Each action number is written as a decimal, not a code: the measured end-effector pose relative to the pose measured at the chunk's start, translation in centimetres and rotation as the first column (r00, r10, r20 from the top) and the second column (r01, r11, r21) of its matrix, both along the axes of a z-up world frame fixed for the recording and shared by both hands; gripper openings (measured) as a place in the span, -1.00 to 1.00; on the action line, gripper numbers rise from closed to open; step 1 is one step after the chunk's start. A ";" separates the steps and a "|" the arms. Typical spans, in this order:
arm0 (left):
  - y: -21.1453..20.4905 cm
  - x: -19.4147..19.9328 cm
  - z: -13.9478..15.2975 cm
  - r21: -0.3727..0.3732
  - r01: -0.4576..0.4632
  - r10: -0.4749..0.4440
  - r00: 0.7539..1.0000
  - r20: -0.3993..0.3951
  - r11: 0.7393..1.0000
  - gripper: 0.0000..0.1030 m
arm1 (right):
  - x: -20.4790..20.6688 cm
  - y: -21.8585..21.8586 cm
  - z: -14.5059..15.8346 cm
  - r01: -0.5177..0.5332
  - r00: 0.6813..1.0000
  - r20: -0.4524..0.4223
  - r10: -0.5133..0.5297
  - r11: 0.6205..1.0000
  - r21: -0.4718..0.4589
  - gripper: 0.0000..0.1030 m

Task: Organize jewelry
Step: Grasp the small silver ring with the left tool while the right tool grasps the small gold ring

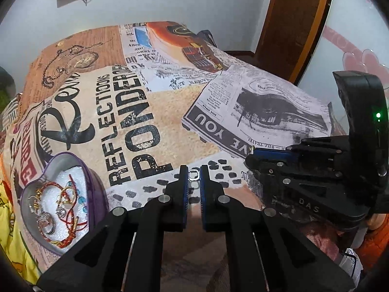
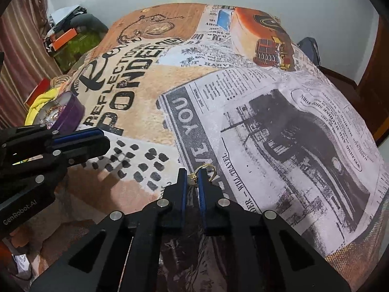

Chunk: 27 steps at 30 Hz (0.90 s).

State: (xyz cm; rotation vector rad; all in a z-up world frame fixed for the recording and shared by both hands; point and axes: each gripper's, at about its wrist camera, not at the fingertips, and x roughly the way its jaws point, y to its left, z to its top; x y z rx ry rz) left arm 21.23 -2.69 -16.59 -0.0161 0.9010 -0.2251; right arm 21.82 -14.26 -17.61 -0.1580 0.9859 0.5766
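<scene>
My left gripper (image 1: 193, 175) is shut on a small silver ring (image 1: 193, 174) just above the printed bedspread. A purple heart-shaped tin (image 1: 97, 182) lies to its left, holding several rings, red cord bracelets and gold pieces on white foam. My right gripper (image 2: 193, 176) is shut on a gold ring (image 2: 209, 170) with a small gold clasp, held over the newspaper print. The right gripper also shows at the right of the left wrist view (image 1: 252, 154), and the left gripper at the left of the right wrist view (image 2: 104, 141). The tin shows in the right wrist view (image 2: 71, 114).
The bedspread (image 1: 170, 126) covers the bed. Yellow cloth (image 1: 14, 243) lies beside the tin at the left edge. A wooden door (image 1: 291, 24) stands at the back right. Boxes and clutter (image 2: 65, 36) sit on the floor beyond the bed's left side.
</scene>
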 end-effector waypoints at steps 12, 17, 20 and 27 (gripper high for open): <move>1.9 -2.7 4.1 -0.010 -0.043 0.044 0.996 0.082 0.999 -0.86 | -1.5 1.0 4.7 -0.022 0.995 0.102 0.016 0.998 0.052 -0.84; 3.4 -4.0 6.0 -0.016 -0.071 0.073 0.990 0.123 0.997 -0.86 | -2.2 2.0 6.8 -0.037 0.989 0.146 0.026 0.996 0.079 -0.84; 4.3 -4.7 6.8 -0.006 -0.093 0.093 0.985 0.146 0.996 -0.86 | -2.6 2.9 7.9 -0.051 0.985 0.168 0.035 0.994 0.095 -0.84; 6.8 -6.4 7.7 -0.009 -0.137 0.137 0.976 0.169 0.991 -0.86 | -3.9 5.3 9.1 -0.093 0.978 0.197 0.067 0.988 0.126 -0.84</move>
